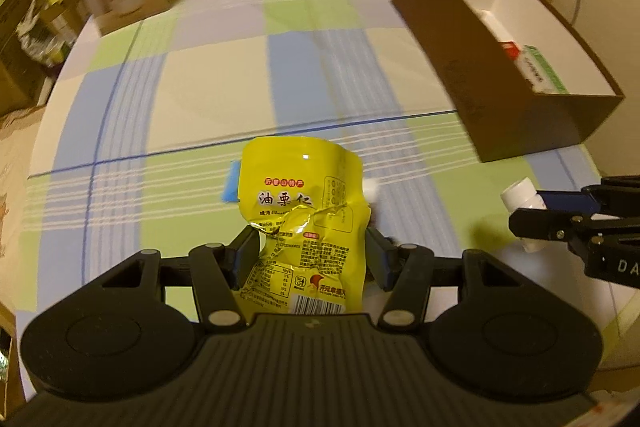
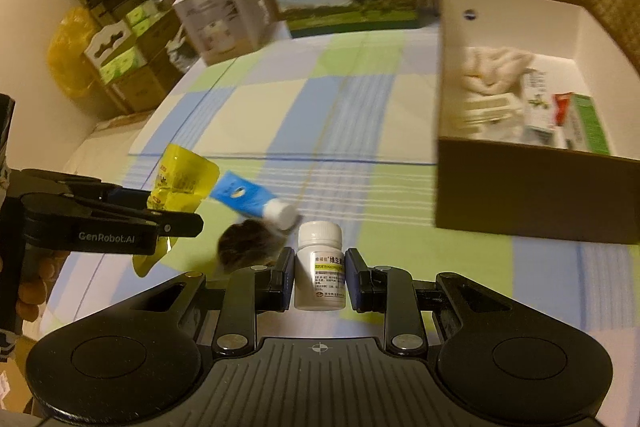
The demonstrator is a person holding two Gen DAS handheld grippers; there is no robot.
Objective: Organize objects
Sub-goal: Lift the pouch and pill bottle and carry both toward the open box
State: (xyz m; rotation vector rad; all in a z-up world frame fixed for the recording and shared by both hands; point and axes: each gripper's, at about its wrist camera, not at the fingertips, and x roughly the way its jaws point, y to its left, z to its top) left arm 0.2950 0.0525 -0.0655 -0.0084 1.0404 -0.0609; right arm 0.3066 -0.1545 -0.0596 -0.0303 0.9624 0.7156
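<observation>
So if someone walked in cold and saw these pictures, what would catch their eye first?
Probably the bright yellow snack pouch gripped in the left claw above the checked tablecloth. Next, the white pill bottle clamped in the right claw. To the right sits the open brown box, already holding a towel and small packets.

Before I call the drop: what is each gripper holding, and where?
Left gripper pinches the yellow snack pouch across its lower half; right gripper clamps the white pill bottle by its labelled sides.
</observation>
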